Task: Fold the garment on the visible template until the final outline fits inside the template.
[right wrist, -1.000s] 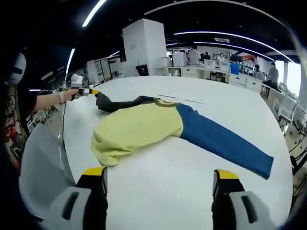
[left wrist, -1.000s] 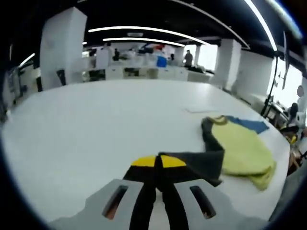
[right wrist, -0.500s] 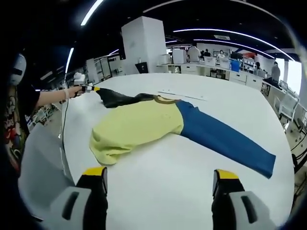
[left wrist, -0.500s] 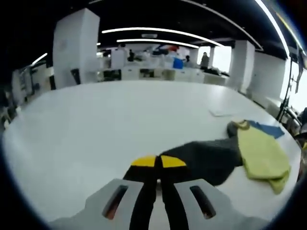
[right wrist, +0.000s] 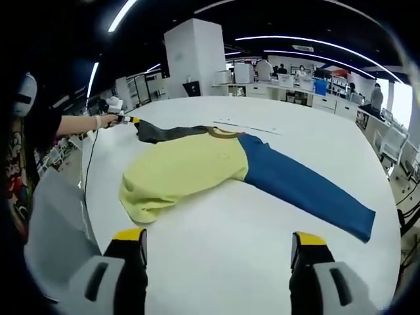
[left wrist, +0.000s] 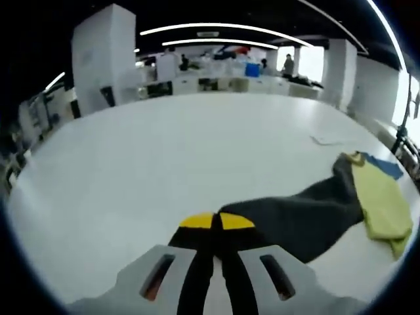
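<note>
Your left tongs (left wrist: 215, 226) pinch the grey sleeve (left wrist: 295, 216), low in the frame. The soft, floppy shirt (right wrist: 190, 174) lies mid-frame on the desk (right wrist: 216, 256). Right tongs (right wrist: 216, 252) gape; grab the blue sleeve (right wrist: 302, 187) end.

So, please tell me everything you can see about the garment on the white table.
The garment is a soft long-sleeved top with a pale yellow body, one blue sleeve and one dark grey sleeve. It lies flat on the white table, the blue sleeve stretched out straight. The left gripper is shut on the grey sleeve's end, holding it away from the body. The open right gripper is clear of it.
</note>
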`<state>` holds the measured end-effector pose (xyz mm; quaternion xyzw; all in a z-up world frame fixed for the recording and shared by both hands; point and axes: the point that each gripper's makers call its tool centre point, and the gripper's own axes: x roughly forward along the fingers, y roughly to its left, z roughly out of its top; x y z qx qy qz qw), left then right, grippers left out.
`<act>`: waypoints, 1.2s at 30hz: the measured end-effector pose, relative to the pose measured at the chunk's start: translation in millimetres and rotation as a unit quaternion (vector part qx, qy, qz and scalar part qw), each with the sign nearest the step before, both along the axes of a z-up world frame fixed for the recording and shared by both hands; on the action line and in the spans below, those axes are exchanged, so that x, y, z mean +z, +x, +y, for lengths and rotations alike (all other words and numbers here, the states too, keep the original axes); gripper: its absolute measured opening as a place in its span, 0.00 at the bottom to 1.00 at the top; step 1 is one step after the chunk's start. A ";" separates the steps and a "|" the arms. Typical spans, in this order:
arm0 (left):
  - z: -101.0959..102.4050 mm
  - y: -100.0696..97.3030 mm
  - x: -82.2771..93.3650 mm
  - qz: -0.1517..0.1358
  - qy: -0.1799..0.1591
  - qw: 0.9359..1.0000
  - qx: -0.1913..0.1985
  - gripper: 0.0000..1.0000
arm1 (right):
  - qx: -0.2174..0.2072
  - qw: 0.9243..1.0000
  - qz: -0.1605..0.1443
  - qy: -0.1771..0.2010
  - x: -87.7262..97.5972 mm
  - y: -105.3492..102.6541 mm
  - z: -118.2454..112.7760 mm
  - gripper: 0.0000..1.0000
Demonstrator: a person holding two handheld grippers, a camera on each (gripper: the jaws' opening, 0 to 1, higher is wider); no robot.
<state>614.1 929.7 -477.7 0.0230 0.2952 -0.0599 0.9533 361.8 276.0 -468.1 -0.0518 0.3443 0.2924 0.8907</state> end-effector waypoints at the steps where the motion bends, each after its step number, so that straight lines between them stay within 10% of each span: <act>1: 3.8 16.9 -4.3 0.005 0.003 1.000 -0.004 0.00 | 0.000 1.000 0.001 -0.001 -1.2 0.0 -0.6 0.91; 23: 7.5 20.9 -46.2 0.076 0.046 0.996 -0.030 0.00 | -0.002 1.000 0.021 -0.006 -11.3 -2.1 -0.5 0.91; 36: 6.4 -21.1 -40.4 0.110 0.050 0.991 -0.051 0.00 | 0.007 1.000 0.011 0.005 -7.5 -0.2 8.9 0.90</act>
